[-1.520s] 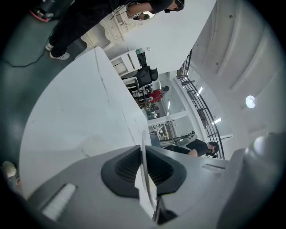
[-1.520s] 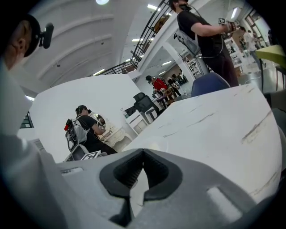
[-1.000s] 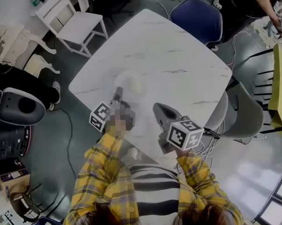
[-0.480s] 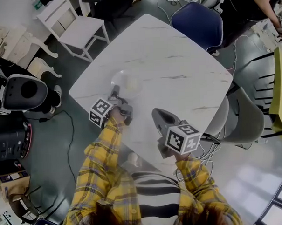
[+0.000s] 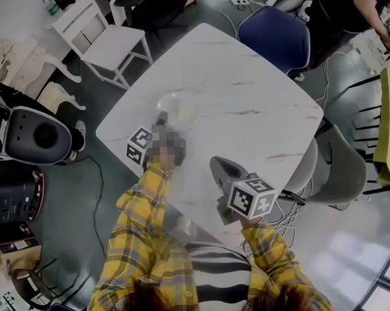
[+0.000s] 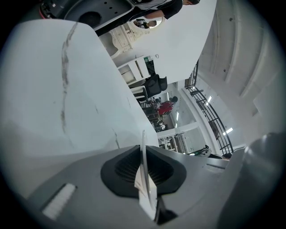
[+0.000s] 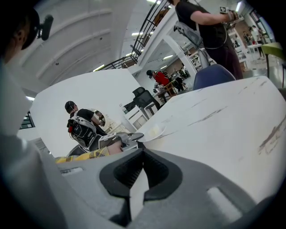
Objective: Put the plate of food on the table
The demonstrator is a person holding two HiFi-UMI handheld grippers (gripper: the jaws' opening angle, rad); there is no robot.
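A pale plate [image 5: 178,110] with yellowish food sits on the white marble table [image 5: 243,85] near its left corner. My left gripper [image 5: 162,119] reaches in from the near-left edge and is shut on the plate's rim. In the left gripper view that rim [image 6: 143,138] shows as a thin white edge pinched between the pads [image 6: 127,172]. My right gripper [image 5: 216,162] hovers over the table's near edge, to the right of the plate, shut with nothing in it. The right gripper view shows its jaws [image 7: 143,154] meeting, with the plate [image 7: 154,131] and the left gripper [image 7: 127,138] beyond.
A white chair [image 5: 106,33] stands past the table's left side, a blue chair [image 5: 273,26] at the far side, and a grey chair [image 5: 340,164] at the right. A black round machine [image 5: 36,136] sits on the floor at left. A person [image 5: 362,2] stands at the far right.
My left gripper has carried the plate a little farther in over the table, away from the near-left edge. The right gripper has stayed where it was.
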